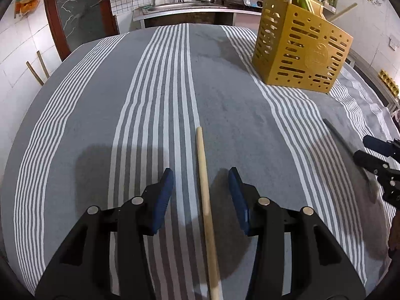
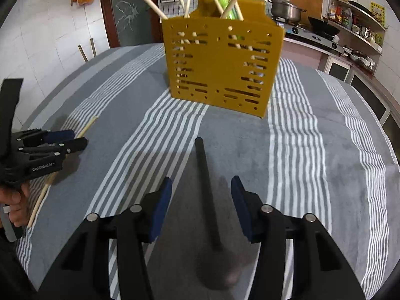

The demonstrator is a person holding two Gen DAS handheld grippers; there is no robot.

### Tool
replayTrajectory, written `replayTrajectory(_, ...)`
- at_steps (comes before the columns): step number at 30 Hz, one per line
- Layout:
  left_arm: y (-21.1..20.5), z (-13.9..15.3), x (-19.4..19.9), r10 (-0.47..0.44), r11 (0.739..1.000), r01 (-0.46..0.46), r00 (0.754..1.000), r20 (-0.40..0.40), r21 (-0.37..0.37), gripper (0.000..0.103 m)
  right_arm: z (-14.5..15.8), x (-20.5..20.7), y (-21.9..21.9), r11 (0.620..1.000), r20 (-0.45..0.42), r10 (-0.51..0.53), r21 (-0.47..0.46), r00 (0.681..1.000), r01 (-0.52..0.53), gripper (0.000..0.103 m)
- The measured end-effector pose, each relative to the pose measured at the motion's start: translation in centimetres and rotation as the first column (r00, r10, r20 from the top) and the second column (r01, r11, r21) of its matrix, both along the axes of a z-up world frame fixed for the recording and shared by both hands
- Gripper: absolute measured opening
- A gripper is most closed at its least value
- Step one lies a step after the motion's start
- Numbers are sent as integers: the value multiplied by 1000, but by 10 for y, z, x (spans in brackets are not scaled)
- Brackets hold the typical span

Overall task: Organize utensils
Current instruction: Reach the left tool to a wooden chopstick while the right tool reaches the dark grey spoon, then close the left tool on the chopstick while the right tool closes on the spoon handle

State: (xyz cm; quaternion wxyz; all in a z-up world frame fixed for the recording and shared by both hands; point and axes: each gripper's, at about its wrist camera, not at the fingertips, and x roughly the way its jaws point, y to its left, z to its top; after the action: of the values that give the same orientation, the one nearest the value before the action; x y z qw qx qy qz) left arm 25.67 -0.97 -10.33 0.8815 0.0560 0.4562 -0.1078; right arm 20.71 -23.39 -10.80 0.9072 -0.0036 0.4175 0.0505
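Observation:
A yellow slotted utensil holder (image 1: 300,50) (image 2: 220,67) stands on the striped cloth and holds several pale chopsticks and a green utensil. My left gripper (image 1: 201,182) is open, its jaws on either side of a pale wooden chopstick (image 1: 206,205) that lies on the cloth. My right gripper (image 2: 201,190) is open, its jaws on either side of a black-handled utensil (image 2: 206,187) lying on the cloth; its blurred head is near the lens. The left gripper (image 2: 75,140) and chopstick (image 2: 86,127) show in the right wrist view, the right gripper (image 1: 362,150) in the left.
The table is covered by a grey and white striped cloth (image 1: 125,100). Behind it are a sink counter (image 1: 185,7), a stove with a pot (image 2: 287,12) and shelves (image 2: 357,20). Two sticks lean on the tiled wall (image 1: 37,70).

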Motion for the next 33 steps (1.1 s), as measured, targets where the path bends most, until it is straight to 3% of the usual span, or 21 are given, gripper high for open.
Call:
replayTrajectory(5,-1,-1,15,-7,999,7,1000,-14,31,26,-10,26,8,1000,-54,-21,-23,998,20,49)
replayTrajectory(8,0,-3,20,-19,999,19,1000,-20,44,23,-14,40,9,999,-80,-31,-32,996,29,47)
replayTrajectory(16,-6,-4,24,-38,996,39,999,-7,80,16,-17,61,13,999,-142,22,-44,990,-29,23)
replayTrajectory(19,-8,-4,26,-39,997,40,999,-11,66,6,-15,62,14,998,-151,34,-42,988,-41,11)
replayTrajectory(21,-9,-2,26,-36,997,36,999,-10,63,5,-13,64,14,999,-153,31,-36,988,-37,9)
replayTrajectory(26,-10,6,22,-34,999,35,999,-8,10,4,-4,58,6,1000,-123,31,7,992,-30,9)
replayTrajectory(33,-14,38,9,-23,999,26,997,72,-34,4,31,31,-20,997,17,25,79,1000,-26,9)
